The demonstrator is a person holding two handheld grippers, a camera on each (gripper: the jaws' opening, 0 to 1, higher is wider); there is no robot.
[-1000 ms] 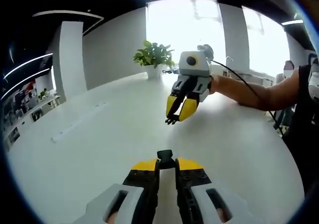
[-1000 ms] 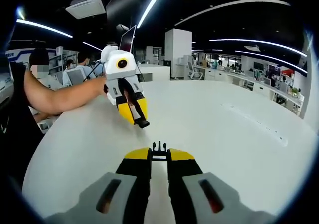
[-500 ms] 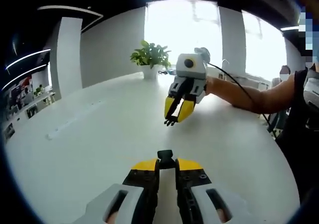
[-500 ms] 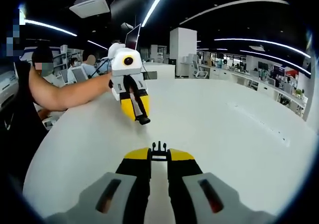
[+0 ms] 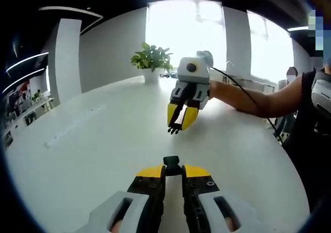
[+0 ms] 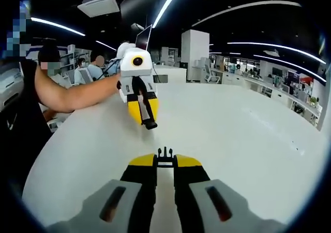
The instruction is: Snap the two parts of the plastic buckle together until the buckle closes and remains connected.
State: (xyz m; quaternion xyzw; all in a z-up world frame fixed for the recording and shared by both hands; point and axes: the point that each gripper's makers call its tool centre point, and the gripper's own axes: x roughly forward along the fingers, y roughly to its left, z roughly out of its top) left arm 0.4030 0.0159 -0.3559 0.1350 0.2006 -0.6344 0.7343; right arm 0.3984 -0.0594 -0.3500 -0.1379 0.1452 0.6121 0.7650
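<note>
While both halves sit pinched at the jaw tips above the white table [image 5: 88,155], nothing is mated yet. Left gripper [image 5: 172,166]: jaws drawn together on the socket half of the buckle [image 5: 171,161], a small black block that projects just past the yellow tips. Right gripper [image 6: 164,159]: jaws likewise clamped, on the pronged half of the buckle [image 6: 165,153], with short tines standing clear of the tips. In the left gripper view the right gripper shows ahead of the left jaws and a little to their right, tips angled down toward the table, well apart from the socket. In the right gripper view the left gripper hangs ahead and to the left of the right jaws, also tipped downward.

Risks, as judged:
- Misalignment. The two tools point at each other at an angle, each nose-down. If they meet that way the tines would likely strike the socket rim rather than enter; roll and pitch need matching first.
- Slip in grip. Each half is held on a short length only. A push off axis could rotate a part between the pads or pop it out onto the table.
- Partial latch. Stopping before both side tines seat could leave a join that pulls apart again.
- Visibility. The parts are small and dark; one tool body could easily cover the joint at closure.

A potted plant [image 5: 151,59] stands far beyond the jaws, out of the way.
</note>
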